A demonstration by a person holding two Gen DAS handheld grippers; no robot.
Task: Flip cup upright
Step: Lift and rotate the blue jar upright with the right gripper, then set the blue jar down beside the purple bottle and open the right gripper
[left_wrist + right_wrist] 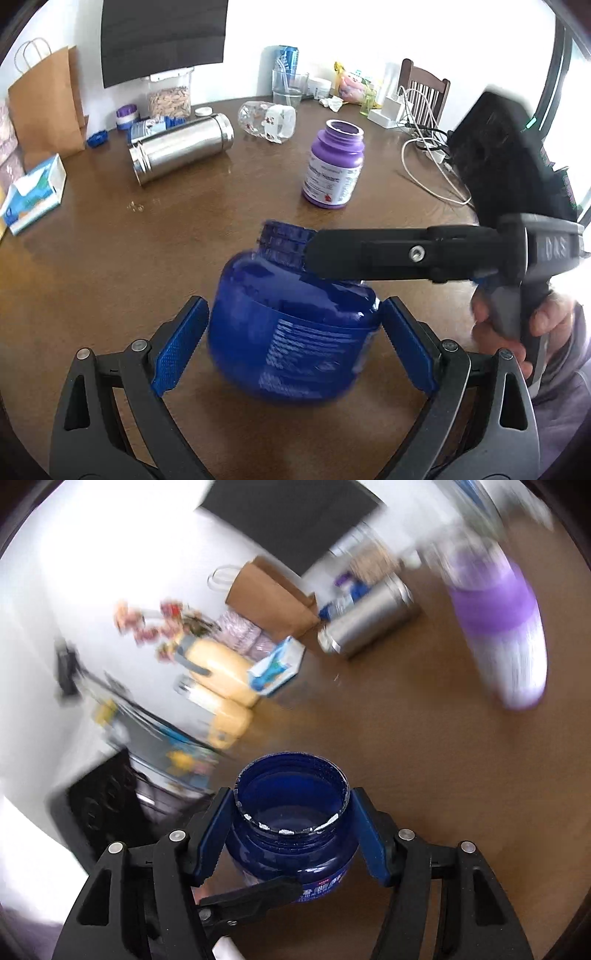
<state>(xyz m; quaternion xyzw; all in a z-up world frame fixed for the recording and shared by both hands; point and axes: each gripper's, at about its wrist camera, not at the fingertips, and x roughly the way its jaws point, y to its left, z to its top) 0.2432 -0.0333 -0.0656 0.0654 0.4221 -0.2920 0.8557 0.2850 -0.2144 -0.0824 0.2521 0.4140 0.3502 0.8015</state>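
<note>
The cup is a dark blue plastic jar (295, 325) with an open threaded mouth, standing tilted on the brown table (110, 258). My right gripper (291, 808) is shut on the jar's neck (291, 794); in the left wrist view its black fingers (369, 254) reach in from the right onto the neck. My left gripper (295, 343) is open, its blue pads on either side of the jar's body, close to it but apart. One left finger (255, 893) shows low in the right wrist view.
A purple open bottle (334, 166) stands behind the jar. A steel flask (181, 153) and a clear jar (267, 120) lie on their sides farther back. A tissue box (33, 194), paper bag (44, 103), glass (290, 88), cables (424, 162) and chair (424, 88) ring the table.
</note>
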